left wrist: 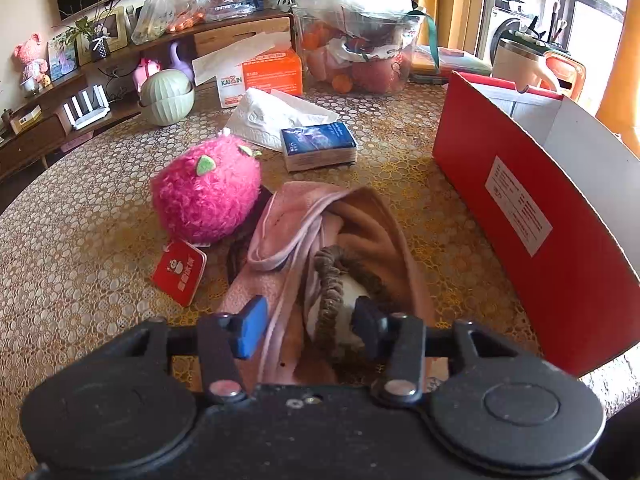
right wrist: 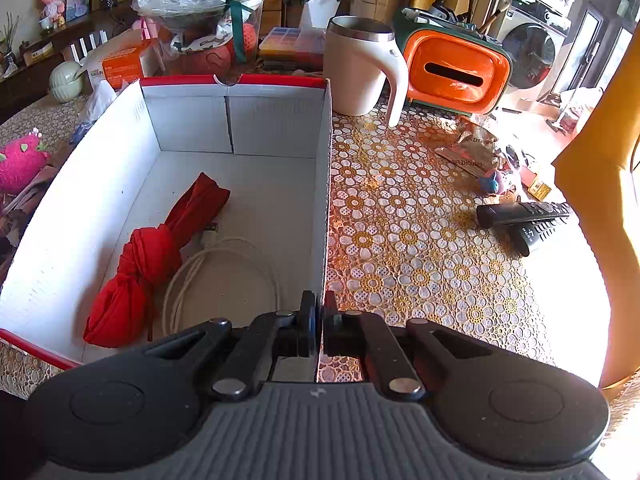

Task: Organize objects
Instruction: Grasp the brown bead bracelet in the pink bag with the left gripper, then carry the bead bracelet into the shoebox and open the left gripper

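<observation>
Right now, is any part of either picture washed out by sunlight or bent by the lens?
Right wrist view: sunlight blows out the lace tablecloth near the black remote controls. Left wrist view: evenly lit, window top right overexposed; fisheye bows the red cardboard box wall.

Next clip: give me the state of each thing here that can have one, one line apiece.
left gripper: open, fingers either side of the brown scrunchie.
right gripper: shut on the red-and-white cardboard box's right wall.
red-and-white cardboard box: lidless, holding red knotted cloth and white coiled cord.
pink folded towel: crumpled on table.
cream handled mug: upright, lidless.
</observation>
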